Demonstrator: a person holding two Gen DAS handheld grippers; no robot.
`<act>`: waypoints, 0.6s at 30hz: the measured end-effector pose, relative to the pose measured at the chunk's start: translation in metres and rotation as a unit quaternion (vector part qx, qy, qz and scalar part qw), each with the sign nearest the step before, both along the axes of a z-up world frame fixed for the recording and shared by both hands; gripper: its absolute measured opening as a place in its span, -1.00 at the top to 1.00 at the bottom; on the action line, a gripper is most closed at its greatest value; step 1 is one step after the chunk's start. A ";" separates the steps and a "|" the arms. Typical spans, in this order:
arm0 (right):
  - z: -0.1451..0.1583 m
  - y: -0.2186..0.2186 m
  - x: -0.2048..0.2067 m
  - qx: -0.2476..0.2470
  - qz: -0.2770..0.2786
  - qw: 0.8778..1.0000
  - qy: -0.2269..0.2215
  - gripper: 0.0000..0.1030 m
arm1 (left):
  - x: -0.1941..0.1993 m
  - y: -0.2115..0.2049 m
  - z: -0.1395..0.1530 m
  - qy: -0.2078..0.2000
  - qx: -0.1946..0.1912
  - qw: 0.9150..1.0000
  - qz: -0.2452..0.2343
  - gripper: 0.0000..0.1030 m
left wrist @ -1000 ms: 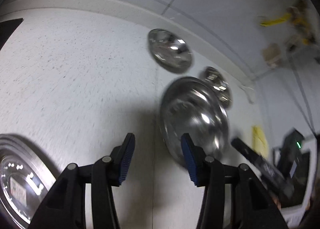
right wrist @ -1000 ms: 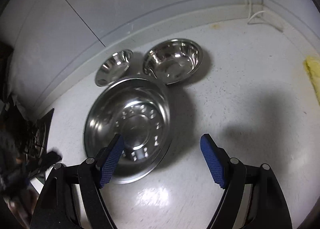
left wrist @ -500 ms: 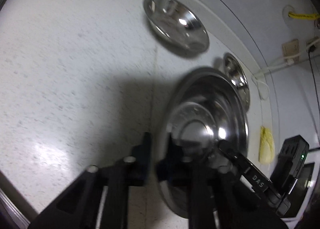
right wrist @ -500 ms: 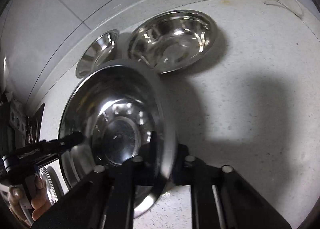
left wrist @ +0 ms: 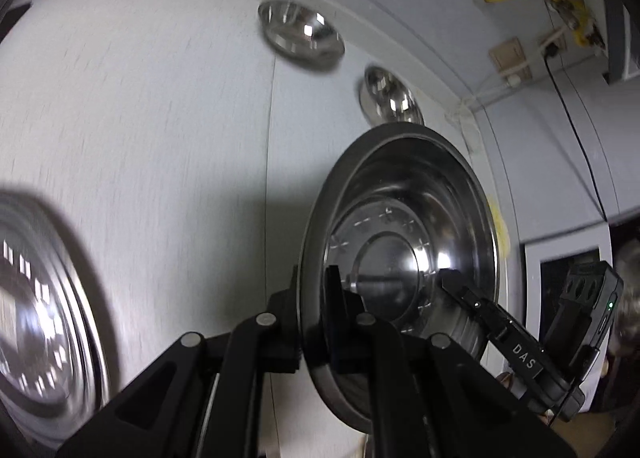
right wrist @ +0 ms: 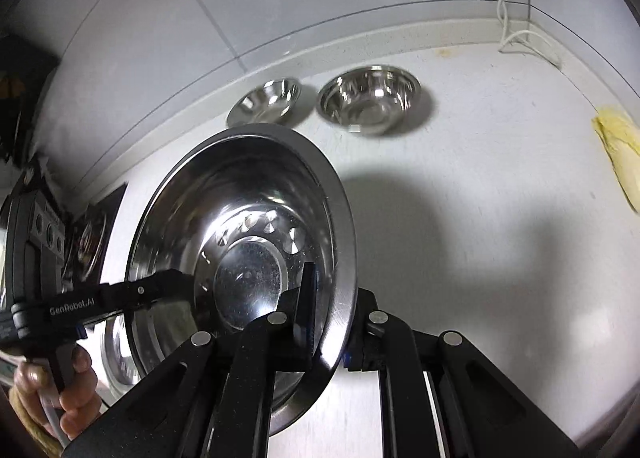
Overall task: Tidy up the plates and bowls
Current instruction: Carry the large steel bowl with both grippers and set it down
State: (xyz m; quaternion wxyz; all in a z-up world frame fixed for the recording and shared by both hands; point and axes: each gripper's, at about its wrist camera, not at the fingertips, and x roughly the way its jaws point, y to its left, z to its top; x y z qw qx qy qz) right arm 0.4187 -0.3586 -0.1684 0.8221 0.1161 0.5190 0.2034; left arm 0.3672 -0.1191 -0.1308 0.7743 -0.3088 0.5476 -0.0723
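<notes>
1. Two grippers clamp one big steel plate (left wrist: 400, 242) by opposite rims. In the left wrist view, the left gripper (left wrist: 314, 298) pinches its near rim, and the right gripper (left wrist: 452, 282) reaches in from the right. Two bowls (left wrist: 300, 33) sit near the counter's (left wrist: 140, 117) back edge.
2. In the right wrist view, the right gripper (right wrist: 332, 306) bites the plate's right rim above the counter; the left gripper (right wrist: 176, 282) grips the opposite rim, held by a hand (right wrist: 72, 390).

Stacked plates (left wrist: 40, 314) at left edge: motion-blurred, partly cut off by frame. Large steel plate (left wrist: 400, 250) hides most of small bowl (left wrist: 390, 97) behind it. Person's hand (right wrist: 70, 390) cropped at lower-left corner. Yellow cloth (right wrist: 618, 149) cut by right edge.
</notes>
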 end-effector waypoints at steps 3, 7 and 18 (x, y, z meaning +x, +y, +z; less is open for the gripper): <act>-0.005 -0.010 -0.027 -0.007 0.006 1.000 0.019 0.81 | -0.027 -0.016 -0.015 0.020 0.000 1.000 -0.015 0.83; -0.027 -0.023 -0.046 -0.011 0.002 0.999 0.052 0.81 | -0.044 -0.024 -0.039 0.049 -0.006 0.999 -0.022 0.83; -0.071 -0.044 -0.050 0.031 -0.003 0.996 0.083 0.77 | -0.043 -0.042 -0.060 0.040 0.023 0.998 -0.042 0.79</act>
